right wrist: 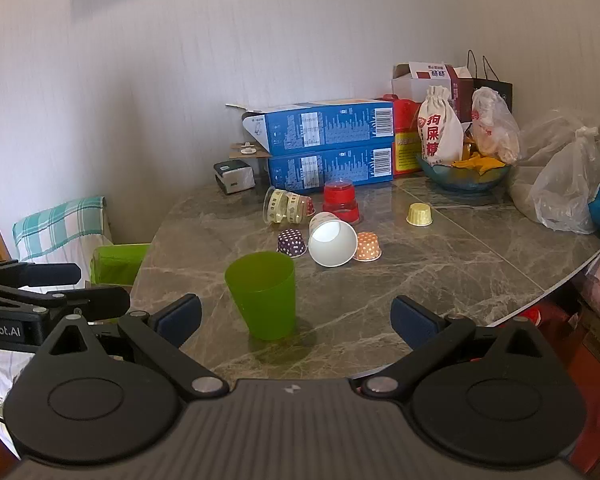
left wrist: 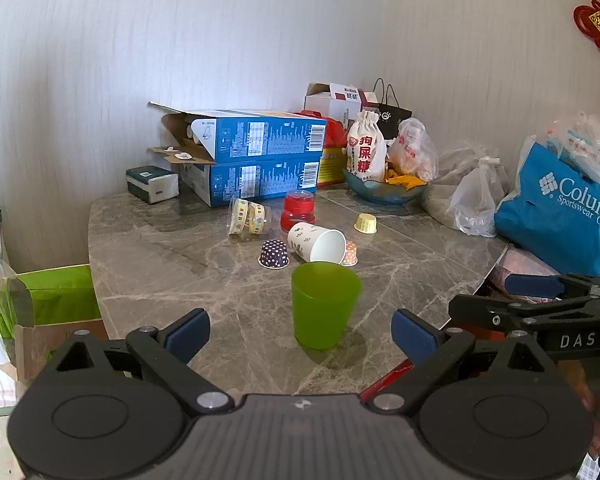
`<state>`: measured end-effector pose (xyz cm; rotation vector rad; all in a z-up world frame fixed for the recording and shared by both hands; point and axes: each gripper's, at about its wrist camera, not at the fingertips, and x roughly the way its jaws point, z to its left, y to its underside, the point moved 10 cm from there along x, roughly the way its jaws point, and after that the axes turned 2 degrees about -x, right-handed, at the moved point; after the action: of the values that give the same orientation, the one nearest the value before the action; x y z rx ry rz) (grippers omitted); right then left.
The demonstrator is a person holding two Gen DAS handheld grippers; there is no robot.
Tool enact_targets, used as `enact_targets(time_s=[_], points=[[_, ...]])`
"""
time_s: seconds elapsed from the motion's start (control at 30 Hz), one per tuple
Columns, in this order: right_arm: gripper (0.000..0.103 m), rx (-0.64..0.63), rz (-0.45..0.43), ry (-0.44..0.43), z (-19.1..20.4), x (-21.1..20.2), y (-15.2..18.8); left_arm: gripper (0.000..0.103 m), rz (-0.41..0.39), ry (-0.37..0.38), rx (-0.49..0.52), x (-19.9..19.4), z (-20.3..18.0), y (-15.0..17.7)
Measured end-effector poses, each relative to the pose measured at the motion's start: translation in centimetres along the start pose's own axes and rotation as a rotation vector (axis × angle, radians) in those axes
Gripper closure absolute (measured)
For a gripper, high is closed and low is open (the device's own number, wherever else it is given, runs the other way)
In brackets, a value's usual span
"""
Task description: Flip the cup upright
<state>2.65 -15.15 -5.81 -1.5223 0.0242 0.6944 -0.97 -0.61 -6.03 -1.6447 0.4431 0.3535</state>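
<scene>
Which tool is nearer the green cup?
Left. The green cup sits upright straight ahead of the open left tool; the open right tool is alongside, with the cup off toward its left finger.

White cloth drawstring pouch [left wrist: 366,151] in the bowl: red characters "狗屎糖". Blue plastic shopping bag [left wrist: 560,216]: white "Columbia Sportswear Company". Black right gripper [left wrist: 536,300] body, seen from left wrist: "DAS". Black left gripper [right wrist: 40,288] body, seen from right wrist: "Robot.AI". Clear overturned cup [left wrist: 246,216]: bands repeating "HBD".

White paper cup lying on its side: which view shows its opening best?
Right wrist: the white paper cup faces the camera, its whole rim and inside visible. Left wrist shows it more side-on, leaf-print wall plus a slanted opening.
</scene>
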Motion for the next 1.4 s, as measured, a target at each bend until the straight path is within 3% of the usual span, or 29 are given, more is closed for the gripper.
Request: enact_targets(time_s=[1.4], points=[[0.001,-0.015,0.03,0.002,-0.5,1.5,0.8,0.004,0.016,-0.026,0.01,1.7,0.9,0.3]])
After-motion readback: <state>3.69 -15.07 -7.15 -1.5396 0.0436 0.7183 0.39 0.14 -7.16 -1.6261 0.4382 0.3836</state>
